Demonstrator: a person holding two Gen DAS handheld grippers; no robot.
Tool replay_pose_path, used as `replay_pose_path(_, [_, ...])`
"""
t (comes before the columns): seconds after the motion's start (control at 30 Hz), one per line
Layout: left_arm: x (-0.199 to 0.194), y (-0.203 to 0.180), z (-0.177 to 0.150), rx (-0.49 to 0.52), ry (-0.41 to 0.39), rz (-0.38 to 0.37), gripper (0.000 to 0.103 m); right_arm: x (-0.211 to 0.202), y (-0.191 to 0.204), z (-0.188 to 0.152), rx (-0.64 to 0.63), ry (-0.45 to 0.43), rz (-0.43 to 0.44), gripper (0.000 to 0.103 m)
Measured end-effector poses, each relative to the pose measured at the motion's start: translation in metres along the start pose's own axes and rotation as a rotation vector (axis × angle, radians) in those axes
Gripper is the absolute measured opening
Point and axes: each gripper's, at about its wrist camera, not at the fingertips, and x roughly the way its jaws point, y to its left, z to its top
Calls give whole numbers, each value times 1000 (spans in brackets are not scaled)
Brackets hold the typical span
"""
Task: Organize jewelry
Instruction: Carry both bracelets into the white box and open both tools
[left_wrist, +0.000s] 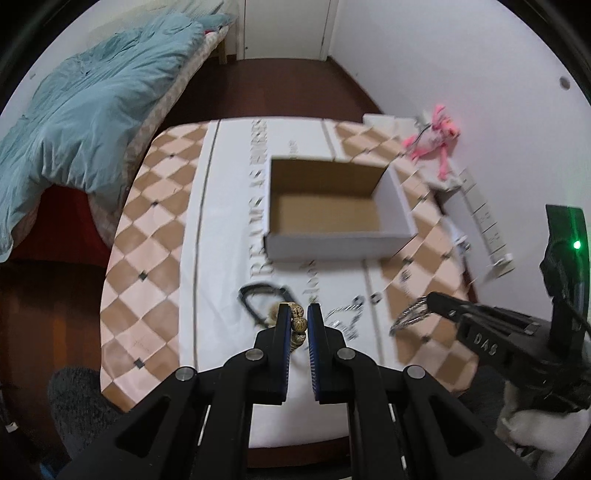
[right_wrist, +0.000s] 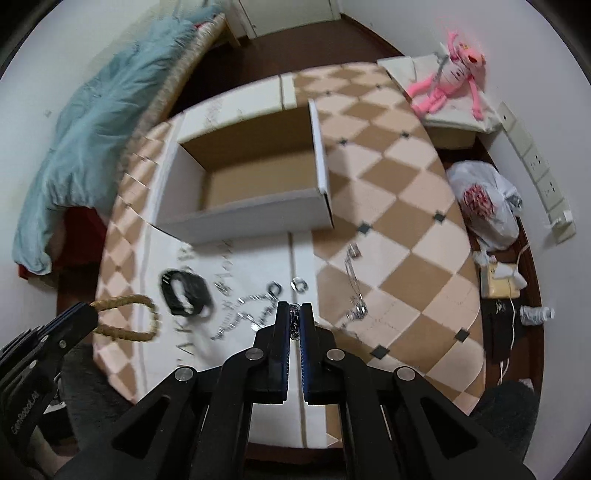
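My left gripper is shut on a brown beaded bracelet, held above the table; the bracelet hangs from it as a loop in the right wrist view. My right gripper is shut on a silver chain bracelet, which also shows in the left wrist view. An open, empty white cardboard box stands beyond both grippers and also shows in the right wrist view. On the table lie a black band, silver chains, a silver necklace and a small ring.
The table has a checked cloth with a white printed runner. A bed with a blue quilt is to the left. A pink plush toy, a plastic bag and wall sockets are to the right.
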Motion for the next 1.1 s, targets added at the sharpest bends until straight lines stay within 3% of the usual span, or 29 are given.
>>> replay_pose_path(0.23, [-8,-8,50,5,-41,-85,6,-47,15,55,-33,-100,61,5])
replay_pose_path(0.37, [3,-8,80,12,-34,-111,6,-50,24,89,-56,-123,71,5])
replay_pose_path(0.57, [44,0,122,4,34,-127,6,-14,30,133,-68,-65,61,5])
replay_pose_path(0.73, [76,8,139,-28,100,-161,6,23,34,154,-81,-3,38,5])
replay_pose_path(0.87, [100,15,147,-75,140,-137,8,54,36,167,-105,63,17,5])
replay_pose_path(0.93, [110,19,150,-84,155,-120,12,70,33,171,-98,110,6,6])
replay_pose_path(1.03, [115,25,152,-78,142,-68,35,80,25,171,-89,125,-29,10])
replay_pose_path(1.07, [115,28,151,-79,129,-54,50,81,22,170,-84,127,-38,16])
replay_pose_path(1.1, [114,30,151,-78,116,-34,63,80,19,169,-80,122,-53,39])
